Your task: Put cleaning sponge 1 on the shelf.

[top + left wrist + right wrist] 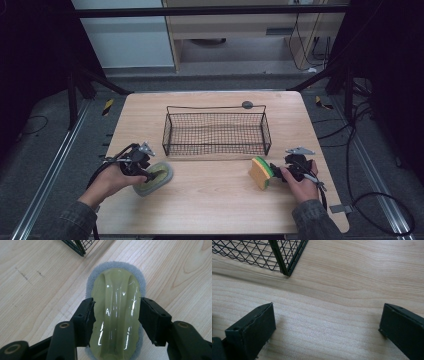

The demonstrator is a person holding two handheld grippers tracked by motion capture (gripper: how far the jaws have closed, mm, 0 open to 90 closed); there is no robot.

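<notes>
A scrubber (pixel 116 285) with a glossy pale-green handle on a grey pad lies on the wooden table (pixel 215 200) at the front left. My left gripper (pixel 116 308) is shut on the handle, one jaw pressed against each side; in the high view this gripper (pixel 150 176) sits over the scrubber (pixel 164 175). At the front right a yellow sponge with a green face (pixel 261 172) stands tilted on the table. My right gripper (pixel 275 170) is just right of it. In the right gripper view that gripper (pixel 327 320) is wide open with bare wood between the jaws.
A black wire basket (pixel 216 107) with nothing in it stands mid-table behind both grippers; its corners show in the gripper views (pixel 80 246) (pixel 279 255). A small dark round disc (pixel 247 104) lies behind the basket. Table edges run close on both sides.
</notes>
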